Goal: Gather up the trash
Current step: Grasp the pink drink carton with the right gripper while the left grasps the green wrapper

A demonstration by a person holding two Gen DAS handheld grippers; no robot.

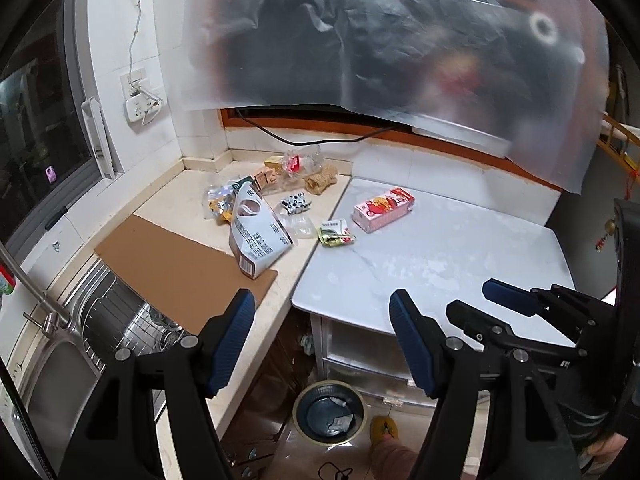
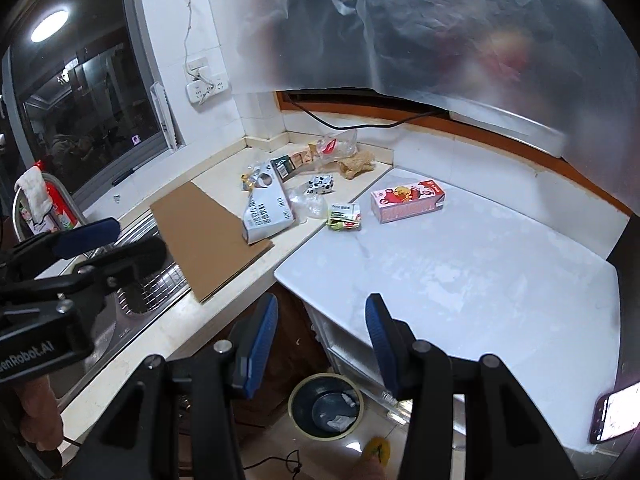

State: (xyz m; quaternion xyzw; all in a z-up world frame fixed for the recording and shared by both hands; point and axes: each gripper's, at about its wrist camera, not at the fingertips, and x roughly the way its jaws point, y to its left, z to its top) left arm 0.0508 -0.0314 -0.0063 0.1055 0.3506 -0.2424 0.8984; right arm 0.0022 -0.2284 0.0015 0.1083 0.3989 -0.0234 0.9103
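Both tools gaping, empty: left tool (image 1: 322,338), right tool (image 2: 322,346); trash bin (image 2: 326,406) below, pink carton (image 2: 406,200) well ahead.

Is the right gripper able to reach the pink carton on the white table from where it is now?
Probably yes. The right gripper is open and empty, and the pink carton lies alone on the white table, with bare tabletop between them. Only the green wrapper lies nearby.

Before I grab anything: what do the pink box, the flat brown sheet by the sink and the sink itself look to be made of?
Pink box: printed paperboard, slightly glossy, with crisp folded edges and an open end flap.
Flat brown sheet: looks like plain cardboard, matte, stiff enough to overhang the sink.
Sink: brushed stainless steel, judging by its grey sheen and ribbed drainer.
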